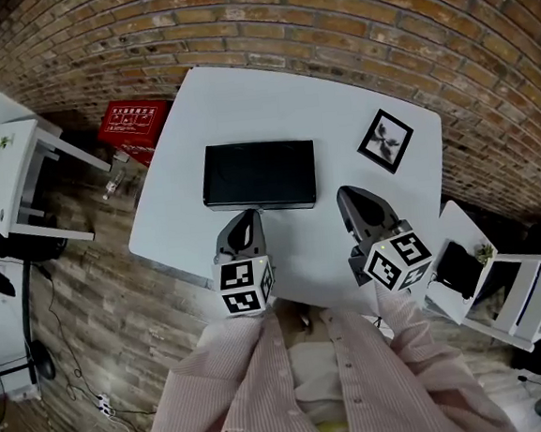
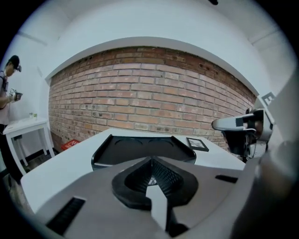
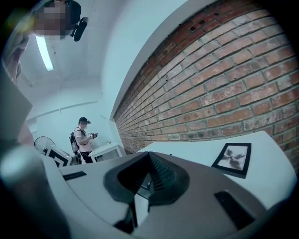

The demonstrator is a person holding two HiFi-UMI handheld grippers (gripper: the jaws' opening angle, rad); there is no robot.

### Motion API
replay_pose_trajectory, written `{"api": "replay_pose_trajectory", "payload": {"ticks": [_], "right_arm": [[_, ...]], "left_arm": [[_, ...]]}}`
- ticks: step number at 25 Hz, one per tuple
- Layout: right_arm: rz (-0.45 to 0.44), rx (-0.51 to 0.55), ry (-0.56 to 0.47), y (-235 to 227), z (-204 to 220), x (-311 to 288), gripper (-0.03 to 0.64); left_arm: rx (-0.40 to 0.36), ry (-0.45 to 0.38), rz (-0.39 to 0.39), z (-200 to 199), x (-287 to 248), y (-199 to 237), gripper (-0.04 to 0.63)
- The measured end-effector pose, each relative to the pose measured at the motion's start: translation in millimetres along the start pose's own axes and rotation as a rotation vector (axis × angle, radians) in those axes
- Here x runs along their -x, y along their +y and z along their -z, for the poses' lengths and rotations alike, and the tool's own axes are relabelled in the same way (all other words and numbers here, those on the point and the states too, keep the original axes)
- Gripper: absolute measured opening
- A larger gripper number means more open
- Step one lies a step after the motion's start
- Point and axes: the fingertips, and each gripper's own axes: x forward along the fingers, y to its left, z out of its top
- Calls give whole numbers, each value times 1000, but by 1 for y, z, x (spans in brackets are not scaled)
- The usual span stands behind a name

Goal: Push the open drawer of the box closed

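Flat, matte-black rectangular box (image 1: 258,175) lies on the smooth white surface (image 1: 242,100), nearer its left edge. The left tool (image 1: 249,216) and right tool (image 1: 348,195) are clenched, empty.

Seen from the head camera, which looks steeply down from above the person's chest, the white worktop (image 1: 242,109) fills mid-frame with the black box (image 1: 258,175), the framed picture (image 1: 384,140), the left tongs (image 1: 247,217) and the right tongs (image 1: 349,194). The left gripper camera rides low, close behind its tongs, facing across the box to the brick wall (image 1: 282,21). The right gripper camera, tilted, faces along that wall. All three views share the worktop, the picture and the wall.
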Motion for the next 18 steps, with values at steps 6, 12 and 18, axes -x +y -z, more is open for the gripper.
{"api": "replay_pose_trajectory", "payload": {"ticks": [6, 12, 18], "right_arm": [[-24, 50, -12, 7, -14, 2, 0], [-57, 111, -42, 19, -34, 6, 0], [-78, 140, -82, 31, -55, 12, 0]], "left_arm": [[-31, -84, 12, -32, 29, 0, -3], [-49, -140, 20, -56, 59, 6, -5], [-51, -180, 8, -74, 81, 16, -6]]}}
